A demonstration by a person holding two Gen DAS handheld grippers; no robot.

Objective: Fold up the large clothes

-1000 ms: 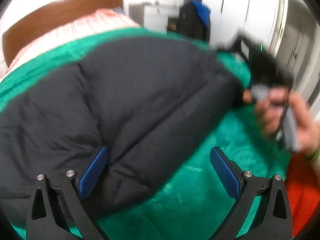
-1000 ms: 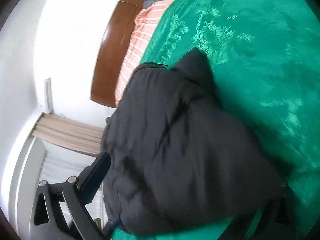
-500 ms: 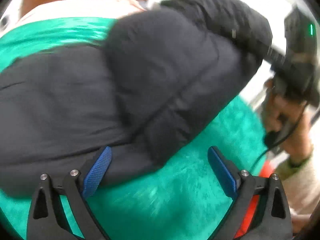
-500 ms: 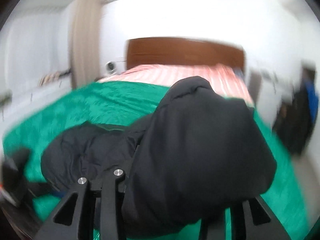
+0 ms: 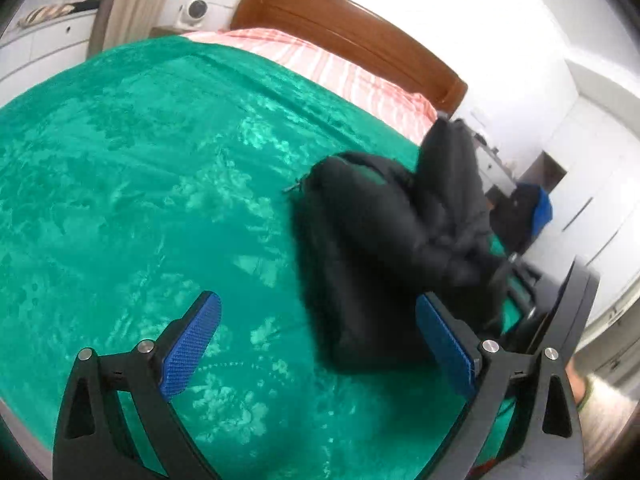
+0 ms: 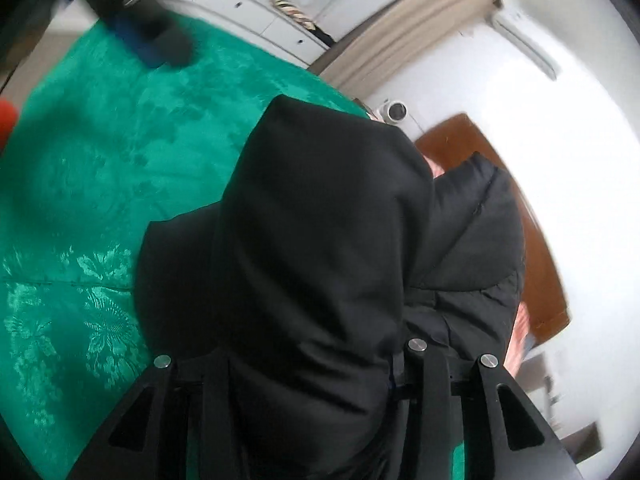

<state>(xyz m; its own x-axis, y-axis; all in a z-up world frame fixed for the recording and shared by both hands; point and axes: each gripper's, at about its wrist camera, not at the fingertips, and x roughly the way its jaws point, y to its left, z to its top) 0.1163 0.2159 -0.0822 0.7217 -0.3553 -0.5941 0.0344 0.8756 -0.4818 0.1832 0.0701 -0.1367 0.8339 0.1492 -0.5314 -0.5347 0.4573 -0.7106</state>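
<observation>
Jacket (image 6: 320, 240), black and puffy, is bunched up and clamped in the right gripper (image 6: 316, 364): its jaws have just been opening a touch after a sharp close, padded fabric fills the gap and hides the pads, and the garment's bulk stands over the green bedspread (image 6: 100, 160) with the wooden headboard (image 6: 532, 240) behind. Left gripper (image 5: 320, 348) is wide open with nothing between its 2 blue pads (image 5: 192, 344), hovering over bare green bedspread with the jacket heap just beside the right-hand pad and a pink striped sheet (image 5: 340, 68) at the bed's far end. No readable brand, label or writing anywhere in either view.
</observation>
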